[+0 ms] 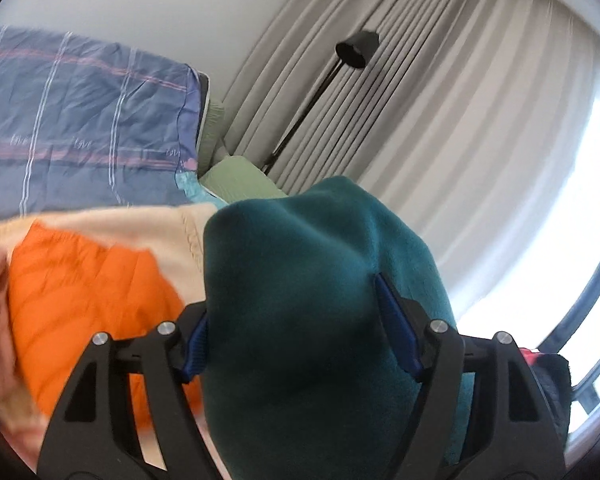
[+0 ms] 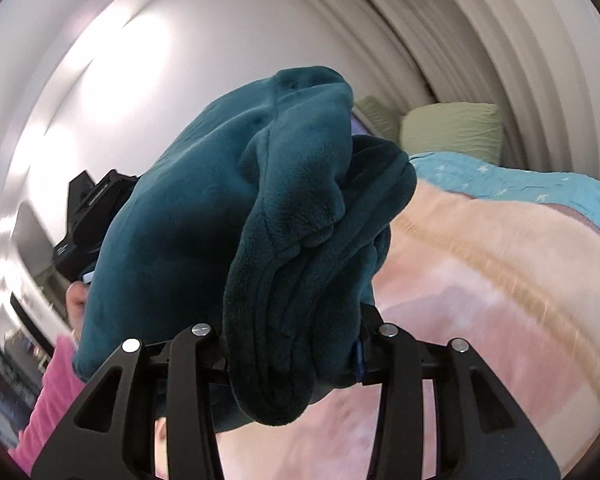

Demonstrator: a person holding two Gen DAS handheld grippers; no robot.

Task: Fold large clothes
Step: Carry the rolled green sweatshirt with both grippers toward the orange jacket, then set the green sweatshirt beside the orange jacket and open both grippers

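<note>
The teal fleece is off the bed, bunched and carried between the two tools. The left hand-held gripper stands fairly wide, with a thick wad of fleece filling the gap between its blue pads; the right hand-held gripper is set narrower and is clamped on a folded, layered edge that bulges past its fingers. One risk is slippage: plush pile is slick and the left bite is a fat bundle, not a clean edge, so part of it could work loose as the cloth is spread. Another is that each gripper may hold several layers or the wrong corner, which would leave the garment twisted when laid down. The orange garment lies on the bed below, and a trailing hem could drag it along. As for direction, the fleece is too crumpled to show a clear top or bottom; its bulk mounds up and forward past the fingers in both views, and I judge its long axis runs roughly from one gripper to the other, though the span between them is hidden.
</note>
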